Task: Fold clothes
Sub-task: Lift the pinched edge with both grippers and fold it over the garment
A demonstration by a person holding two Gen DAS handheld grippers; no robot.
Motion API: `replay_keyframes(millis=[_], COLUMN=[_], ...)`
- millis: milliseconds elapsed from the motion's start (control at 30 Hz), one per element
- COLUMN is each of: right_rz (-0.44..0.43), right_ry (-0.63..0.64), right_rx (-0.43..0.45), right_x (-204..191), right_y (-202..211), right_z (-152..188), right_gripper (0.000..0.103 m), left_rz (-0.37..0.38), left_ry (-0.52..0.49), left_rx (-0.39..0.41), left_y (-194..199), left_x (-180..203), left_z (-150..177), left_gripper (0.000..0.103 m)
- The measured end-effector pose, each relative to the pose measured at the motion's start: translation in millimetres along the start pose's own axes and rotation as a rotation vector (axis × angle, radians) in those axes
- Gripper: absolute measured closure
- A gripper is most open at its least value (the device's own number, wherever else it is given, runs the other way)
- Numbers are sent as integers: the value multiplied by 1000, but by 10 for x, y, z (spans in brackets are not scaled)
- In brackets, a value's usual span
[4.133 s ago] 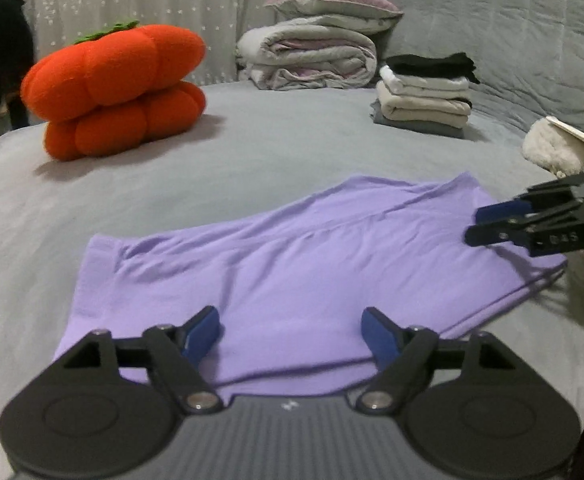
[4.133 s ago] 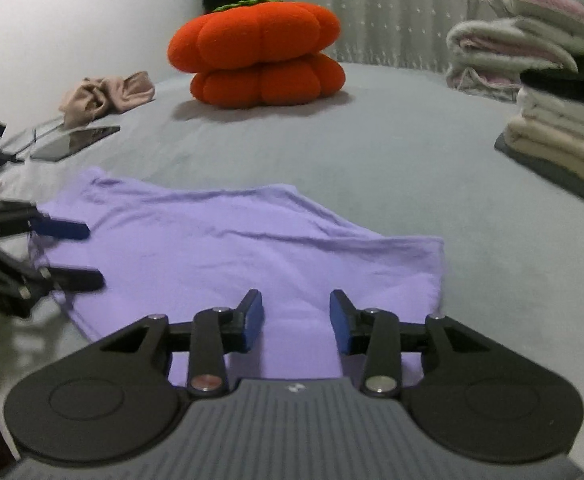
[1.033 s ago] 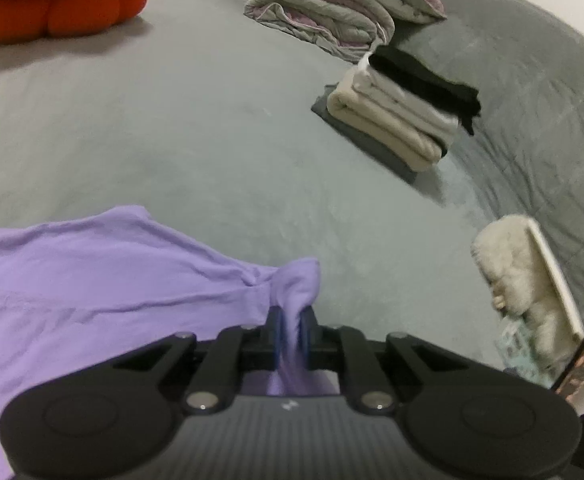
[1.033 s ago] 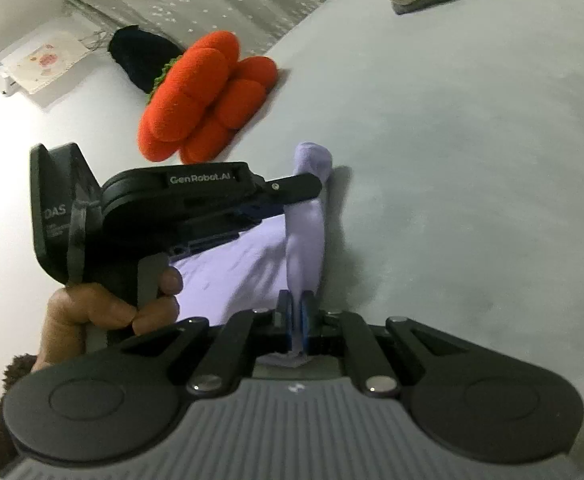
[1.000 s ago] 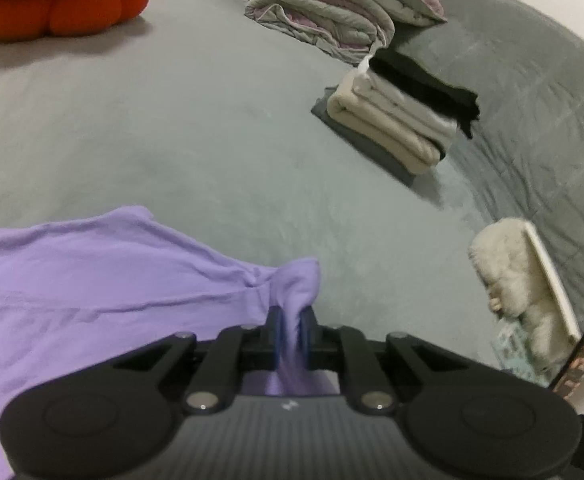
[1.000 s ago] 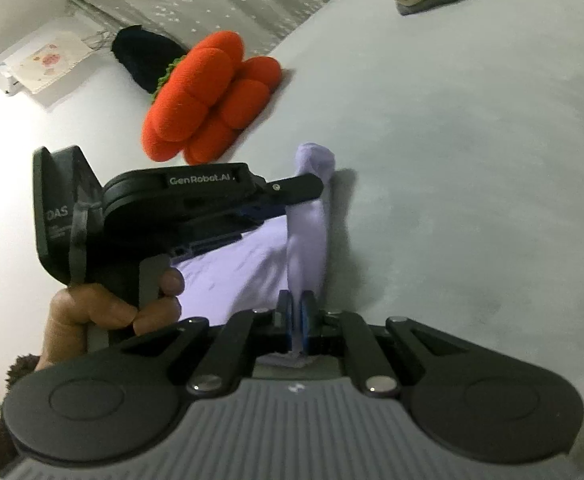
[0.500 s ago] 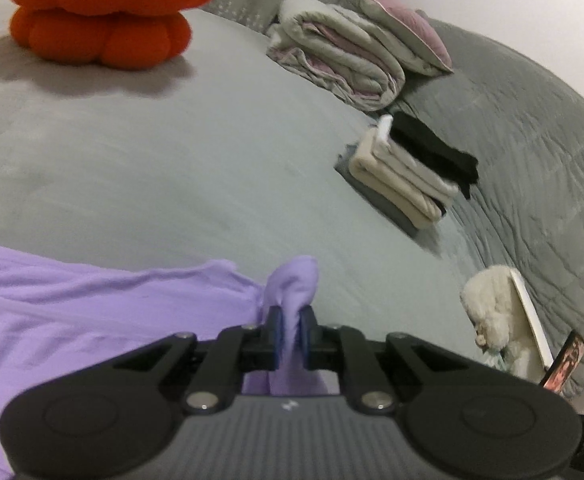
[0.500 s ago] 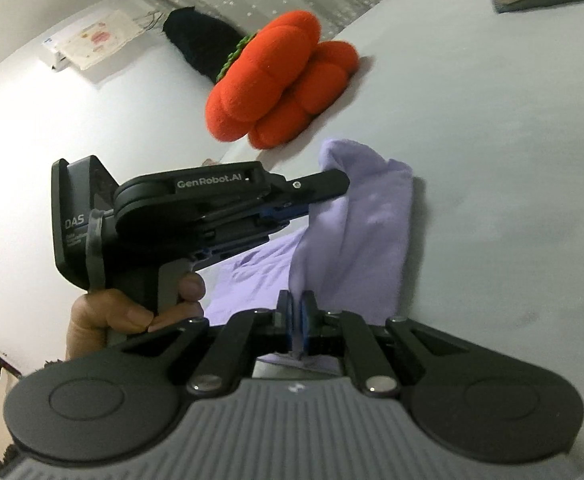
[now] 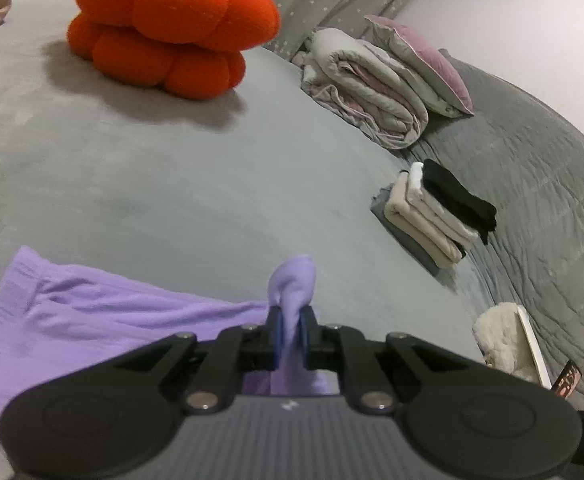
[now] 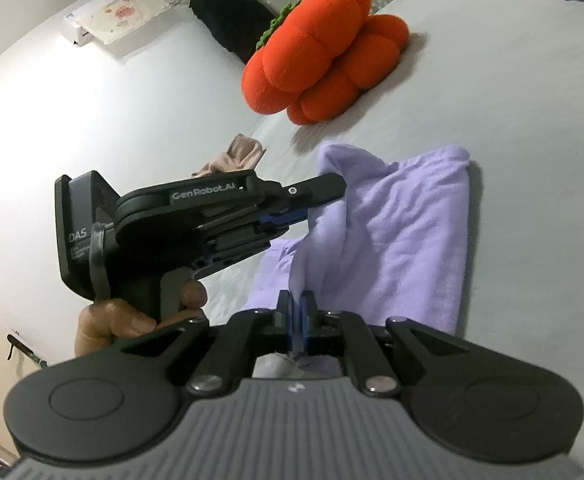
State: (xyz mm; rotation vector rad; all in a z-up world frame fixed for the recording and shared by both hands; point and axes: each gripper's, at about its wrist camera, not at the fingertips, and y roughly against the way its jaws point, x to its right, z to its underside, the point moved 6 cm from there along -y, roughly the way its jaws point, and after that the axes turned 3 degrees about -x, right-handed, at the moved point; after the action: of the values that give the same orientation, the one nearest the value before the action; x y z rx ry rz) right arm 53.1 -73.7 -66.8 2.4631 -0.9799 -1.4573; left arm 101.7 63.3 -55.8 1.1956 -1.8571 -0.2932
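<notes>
Grey bed [image 9: 196,184] bears a purple garment [image 9: 104,312], soft and limp; left gripper [image 9: 290,334] and right gripper [image 10: 296,322] each clamp a corner, which looks the best hold.

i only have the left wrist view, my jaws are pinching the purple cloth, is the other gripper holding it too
Observer: Yes. In the right wrist view the right gripper is shut on an edge of the soft lilac-purple garment.
Operator: where's my gripper from there
Observer: The left gripper sits up and to the left of the right one, gripping the garment's far end, with a bare hand on its handle.
Operator: anything else over there
Observer: A crumpled beige-pink cloth lies on the grey bed sheet beyond your gripper.
</notes>
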Motion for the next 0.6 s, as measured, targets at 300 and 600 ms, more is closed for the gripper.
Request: replay_keyframes(millis=[300, 600], right_rz=[-17, -39], right_ry=[9, 14], right_rx=[-32, -73], right_x=[-144, -291], right_y=[-238, -532], right_z=[21, 46], right_gripper=[96, 96], left_rz=[-4, -26], left_ry=[-14, 14], left_rx=[22, 34], left_y=[206, 353], left_x=[-267, -620], left_z=[-78, -146], left_gripper=[94, 94])
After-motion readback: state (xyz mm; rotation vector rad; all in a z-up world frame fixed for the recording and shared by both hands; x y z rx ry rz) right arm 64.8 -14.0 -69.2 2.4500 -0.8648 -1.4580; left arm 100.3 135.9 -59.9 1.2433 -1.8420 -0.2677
